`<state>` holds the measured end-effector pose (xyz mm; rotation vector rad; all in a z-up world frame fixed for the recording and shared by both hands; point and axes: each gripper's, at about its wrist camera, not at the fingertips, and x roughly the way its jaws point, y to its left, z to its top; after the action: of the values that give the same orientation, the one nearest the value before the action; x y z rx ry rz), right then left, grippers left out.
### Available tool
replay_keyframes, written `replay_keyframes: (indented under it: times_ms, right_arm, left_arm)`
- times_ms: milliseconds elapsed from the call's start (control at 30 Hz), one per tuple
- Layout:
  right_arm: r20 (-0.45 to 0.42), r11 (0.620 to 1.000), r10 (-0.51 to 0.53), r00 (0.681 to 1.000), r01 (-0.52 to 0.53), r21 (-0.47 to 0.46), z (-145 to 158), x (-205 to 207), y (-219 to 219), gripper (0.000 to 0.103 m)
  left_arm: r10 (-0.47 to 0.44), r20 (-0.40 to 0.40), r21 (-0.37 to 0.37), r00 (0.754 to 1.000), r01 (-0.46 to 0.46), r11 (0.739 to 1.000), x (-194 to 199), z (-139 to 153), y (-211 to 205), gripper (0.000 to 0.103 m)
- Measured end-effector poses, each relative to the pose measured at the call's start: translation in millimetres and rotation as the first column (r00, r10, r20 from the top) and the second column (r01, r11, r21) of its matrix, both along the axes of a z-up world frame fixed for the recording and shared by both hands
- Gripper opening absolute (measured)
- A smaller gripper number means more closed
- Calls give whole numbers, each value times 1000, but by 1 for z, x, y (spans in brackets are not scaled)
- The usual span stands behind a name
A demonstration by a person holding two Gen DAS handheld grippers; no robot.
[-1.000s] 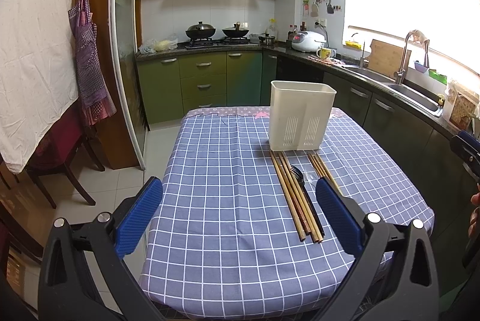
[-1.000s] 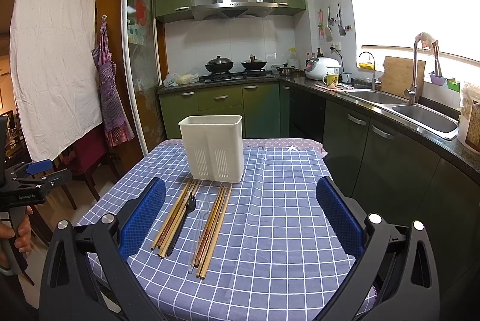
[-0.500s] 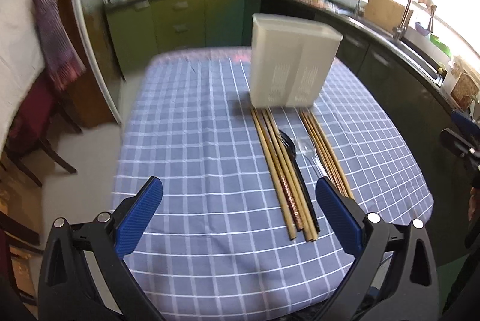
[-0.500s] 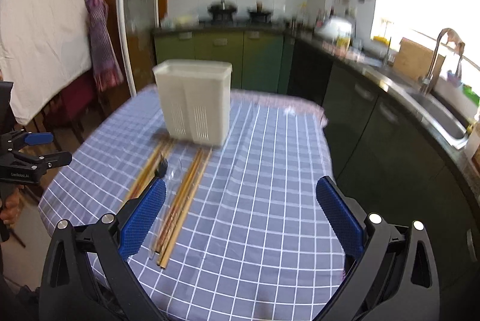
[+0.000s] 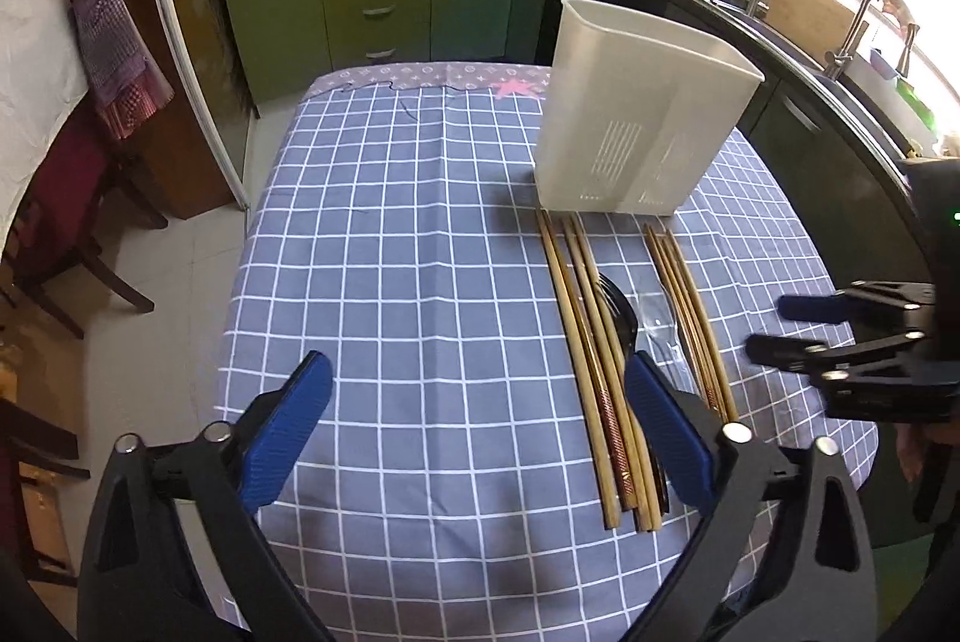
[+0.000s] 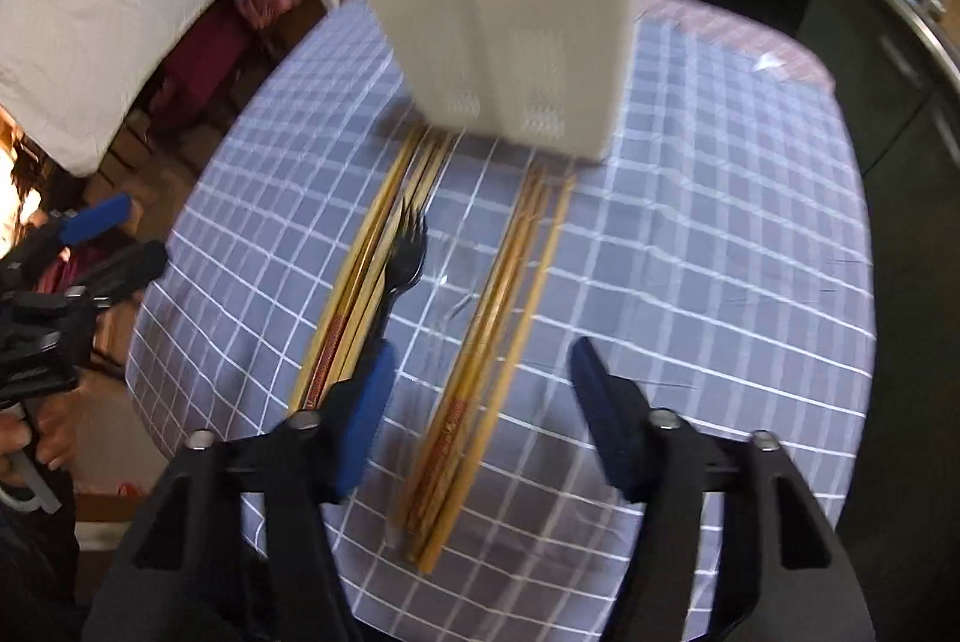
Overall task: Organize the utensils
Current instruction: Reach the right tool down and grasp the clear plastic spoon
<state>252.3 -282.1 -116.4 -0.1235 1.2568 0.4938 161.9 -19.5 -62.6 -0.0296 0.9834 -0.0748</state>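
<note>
Left gripper (image 5: 477, 414): jaws spread wide, holding nothing, suspended above the near part of the table (image 5: 384, 282), which carries a blue-and-white checked cloth. Its right blue pad (image 5: 669, 435) sits over the near ends of the left chopstick bundle (image 5: 591, 366)

Right gripper (image 6: 480, 417): jaws likewise apart and empty, positioned low over the table with the near ends of the right chopstick bundle (image 6: 486, 360) lying between its two pads. In the left wrist view this gripper appears at the right edge of the table, side-on (image 5: 840, 336)

Utensil layout on the cloth:
- White plastic holder (image 5: 636, 114): upright at the far side of the table, slotted vents low on its front wall
- Left chopstick bundle: runs from the foot of the holder toward the near edge
- Black fork (image 6: 405, 264): lies against the right side of that bundle, tines pointing toward the holder
- Clear plastic utensil (image 5: 657, 324): lies between the fork and the right bundle; its type cannot be determined
- Right chopstick bundle (image 5: 690, 318): parallel to the left one, set apart from it

The right wrist view is motion-blurred, so fine detail on the holder (image 6: 510, 12) is unreadable
</note>
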Motion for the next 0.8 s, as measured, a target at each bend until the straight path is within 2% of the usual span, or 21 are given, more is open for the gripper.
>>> replay_keyframes:
  times_ms: [67, 167, 267, 467, 800]
  right_arm:
    - [-29, 1000, 10, 1000, -10, -8, -8, 4, 10, 46]
    - [-55, 999, 28, 998, -29, -23, -16, 6, 25, 33]
    - [-69, 997, 40, 997, -44, -59, -23, 6, 37, 31]
    - [-104, 992, 39, 994, -51, -113, -32, 13, 45, 17]
    - [-143, 990, 29, 989, -49, -135, -46, 19, 55, 13]
  left_arm:
    - [-2, -6, -4, 1000, 2, 1000, 1, 0, 2, 83]
    - [-5, -11, -6, 1000, 5, 1000, 3, -1, 4, 81]
    - [-9, -12, -8, 1000, 9, 1000, 3, -3, 6, 81]
    - [-24, -9, -12, 1000, 24, 1000, 2, -1, 5, 81]
    - [-42, -9, -5, 999, 42, 999, 3, 0, 1, 81]
